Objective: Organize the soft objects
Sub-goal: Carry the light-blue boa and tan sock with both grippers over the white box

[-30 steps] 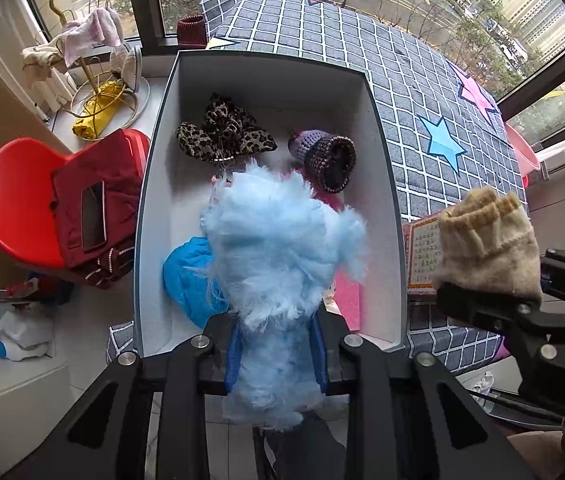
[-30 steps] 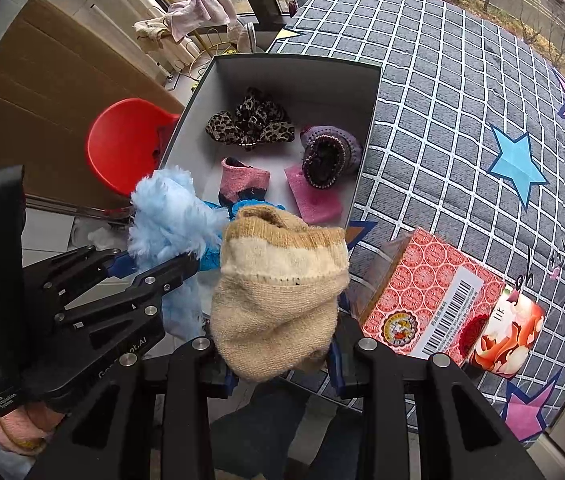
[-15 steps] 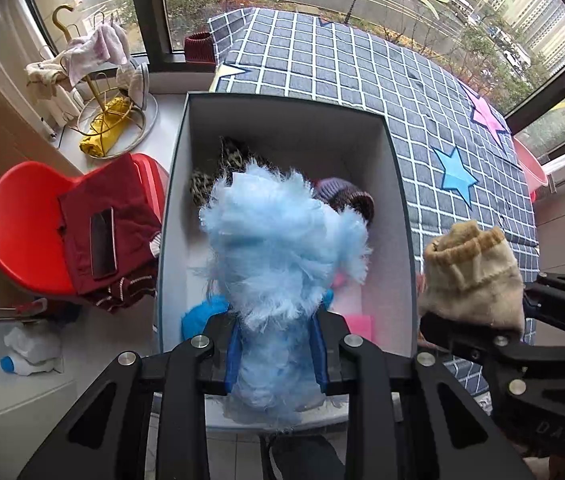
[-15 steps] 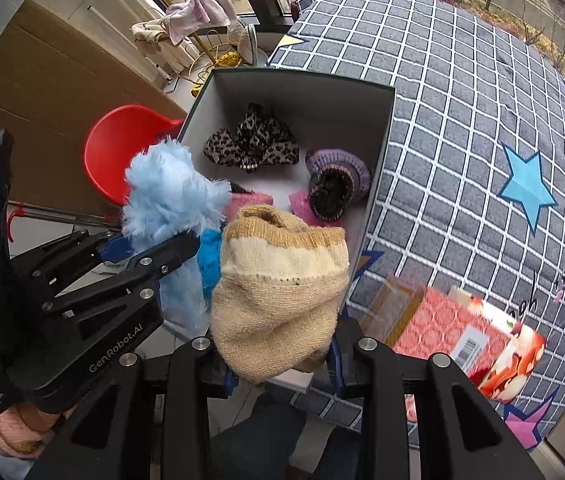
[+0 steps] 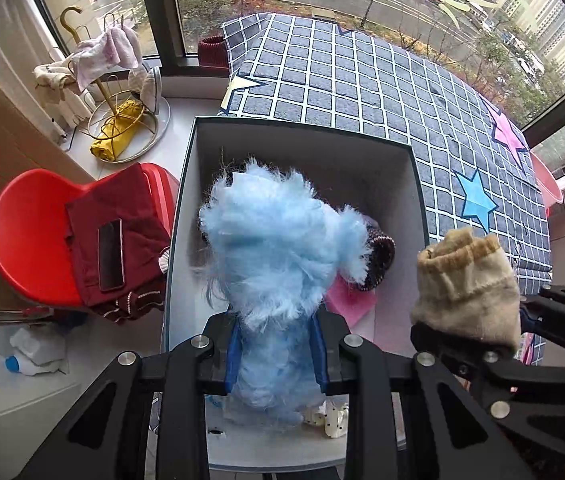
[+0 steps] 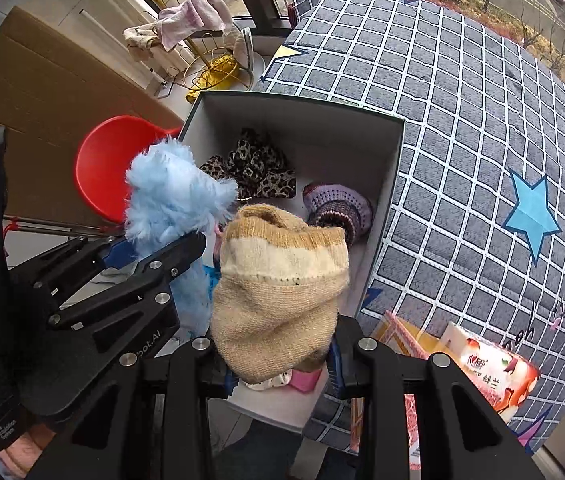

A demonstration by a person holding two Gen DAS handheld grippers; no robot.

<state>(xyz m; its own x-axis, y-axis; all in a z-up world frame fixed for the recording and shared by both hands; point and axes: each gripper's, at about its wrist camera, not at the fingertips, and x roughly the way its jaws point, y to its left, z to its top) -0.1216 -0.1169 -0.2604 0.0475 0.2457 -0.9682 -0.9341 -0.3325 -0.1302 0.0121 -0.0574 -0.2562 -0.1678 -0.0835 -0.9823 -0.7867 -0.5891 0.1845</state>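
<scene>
My left gripper (image 5: pixel 274 354) is shut on a fluffy light-blue soft item (image 5: pixel 278 256), held above the near end of an open grey box (image 5: pixel 302 128); the item also shows in the right wrist view (image 6: pixel 170 196). My right gripper (image 6: pixel 278 364) is shut on a beige knitted sock (image 6: pixel 278 280), held over the box's near right corner; the sock shows in the left wrist view (image 5: pixel 466 284). Inside the box (image 6: pixel 394 184) lie a leopard-print piece (image 6: pixel 254 168), a purple knitted hat (image 6: pixel 338 208) and a pink item (image 5: pixel 352 300).
The box sits at the edge of a grey checked blanket with stars (image 5: pixel 362 76). A red chair (image 5: pixel 26 240) with a dark red garment and a phone (image 5: pixel 110 254) stands left. A gold rack with cloths (image 5: pixel 110 80) is by the window. Red printed packets (image 6: pixel 486 368) lie right of the box.
Both grippers have pulled back and risen from the box with their items still held. The box now looks smaller and farther away.
</scene>
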